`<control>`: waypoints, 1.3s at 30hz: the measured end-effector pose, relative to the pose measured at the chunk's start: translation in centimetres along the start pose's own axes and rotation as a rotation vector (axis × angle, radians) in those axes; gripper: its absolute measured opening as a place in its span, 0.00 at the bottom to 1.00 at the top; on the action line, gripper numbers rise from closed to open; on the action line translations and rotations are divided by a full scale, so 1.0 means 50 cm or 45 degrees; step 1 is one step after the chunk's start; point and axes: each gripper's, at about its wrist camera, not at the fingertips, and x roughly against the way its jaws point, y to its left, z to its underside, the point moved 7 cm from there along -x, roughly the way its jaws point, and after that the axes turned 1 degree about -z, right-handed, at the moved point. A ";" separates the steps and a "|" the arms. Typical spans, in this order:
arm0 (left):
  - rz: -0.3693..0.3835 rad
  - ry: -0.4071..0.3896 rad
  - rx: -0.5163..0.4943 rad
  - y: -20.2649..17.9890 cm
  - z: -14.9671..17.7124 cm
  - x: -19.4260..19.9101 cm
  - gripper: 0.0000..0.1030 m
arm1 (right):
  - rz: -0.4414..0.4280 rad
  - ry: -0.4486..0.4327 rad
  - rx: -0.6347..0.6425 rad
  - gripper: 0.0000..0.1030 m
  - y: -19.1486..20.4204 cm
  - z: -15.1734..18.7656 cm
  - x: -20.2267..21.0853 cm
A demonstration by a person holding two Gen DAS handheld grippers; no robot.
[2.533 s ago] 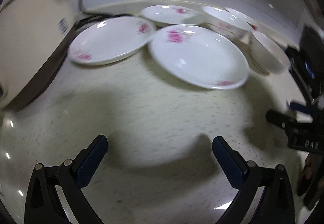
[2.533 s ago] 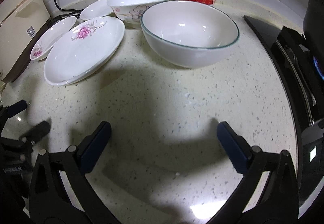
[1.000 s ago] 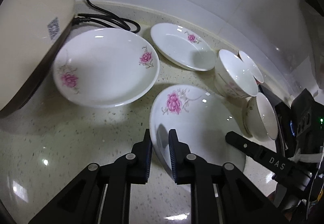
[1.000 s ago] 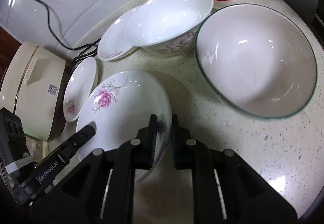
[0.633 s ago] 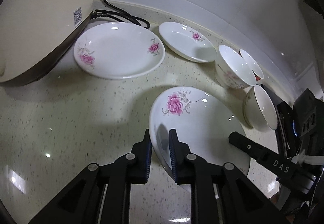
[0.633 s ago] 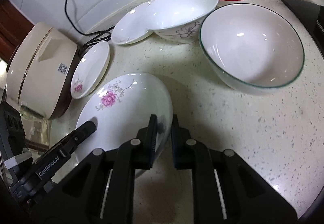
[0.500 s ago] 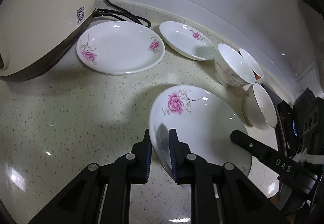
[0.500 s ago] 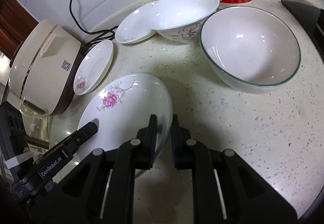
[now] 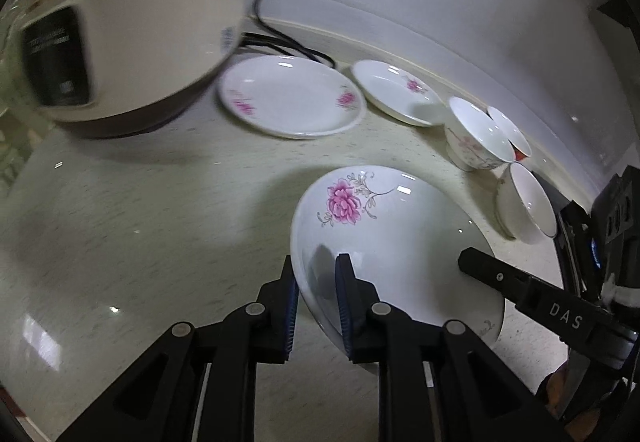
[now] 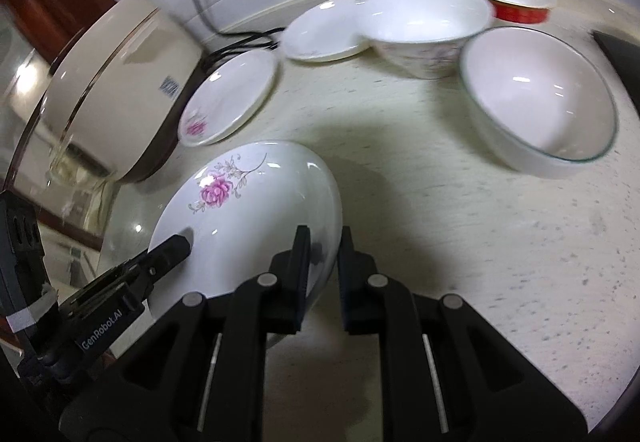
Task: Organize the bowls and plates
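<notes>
Both tongs are gripping one flowered plate (image 9: 396, 238) by opposite rims. The left tongs (image 9: 316, 282) are clamping its near-left edge; the right tongs (image 10: 322, 254) are clamping its right edge. The plate is tilting and appears to be clear of the speckled surface (image 9: 140, 234). Two more plates (image 9: 290, 96) are lying near the rice cooker (image 9: 120, 30), with bowls (image 10: 536, 98) beside them.

Left tool (image 9: 316, 282) and right tool (image 10: 323, 256) — both clamped (angled downward).
</notes>
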 end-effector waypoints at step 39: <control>-0.351 0.011 0.315 0.366 0.108 0.107 0.28 | -0.186 0.286 0.540 0.25 0.369 0.134 -0.187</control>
